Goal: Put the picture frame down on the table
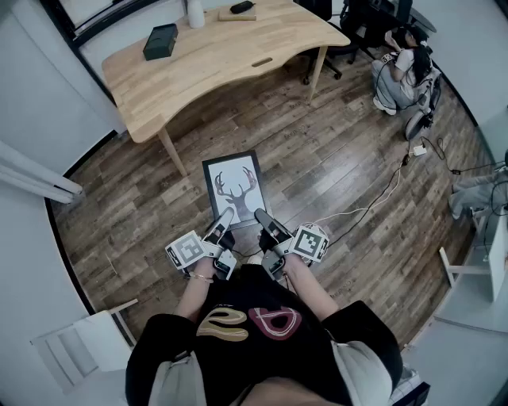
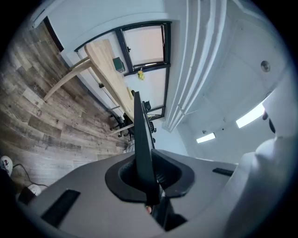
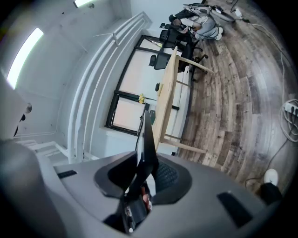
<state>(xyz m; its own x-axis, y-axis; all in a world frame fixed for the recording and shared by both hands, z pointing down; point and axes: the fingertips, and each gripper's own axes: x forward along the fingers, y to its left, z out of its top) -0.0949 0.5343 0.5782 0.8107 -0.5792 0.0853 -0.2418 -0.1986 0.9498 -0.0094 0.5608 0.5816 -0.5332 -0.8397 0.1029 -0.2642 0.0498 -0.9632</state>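
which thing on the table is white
The upright container at the far edge; the box left of it and the flat item right of it are dark.

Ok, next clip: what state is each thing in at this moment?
picture frame: held in the air over the floor, print facing up.
left claw: shut on the frame's near edge.
right claw: shut on that same edge, beside the left one.
table: standing ahead, frame not yet on it.
dark box: lying flat on the table.
white bottle: upright at the table's far edge.
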